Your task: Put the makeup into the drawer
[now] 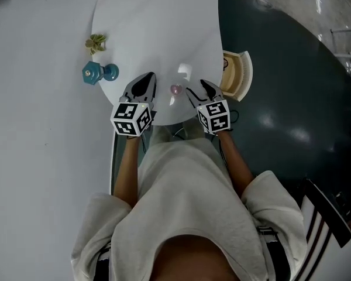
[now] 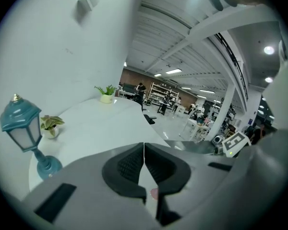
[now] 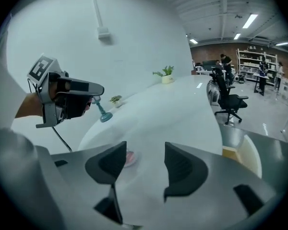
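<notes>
Closed left gripper point(image 2: 144, 153), teal lantern point(image 2: 24, 131)

The surface point(image 1: 158, 28) is viewed steeply from overhead; both gripper views are set low, facing across it; the teal lamp point(image 1: 99, 72) is shared.

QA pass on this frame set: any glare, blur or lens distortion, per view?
Head view: even light, glare patch on the white table near the pink makeup piece, sheen on the dark floor. Left gripper view: heavy fisheye, black corners, left tool soft up close. Right gripper view: same fisheye, ceiling lights blown out, makeup piece soft, partly behind a jaw.
</notes>
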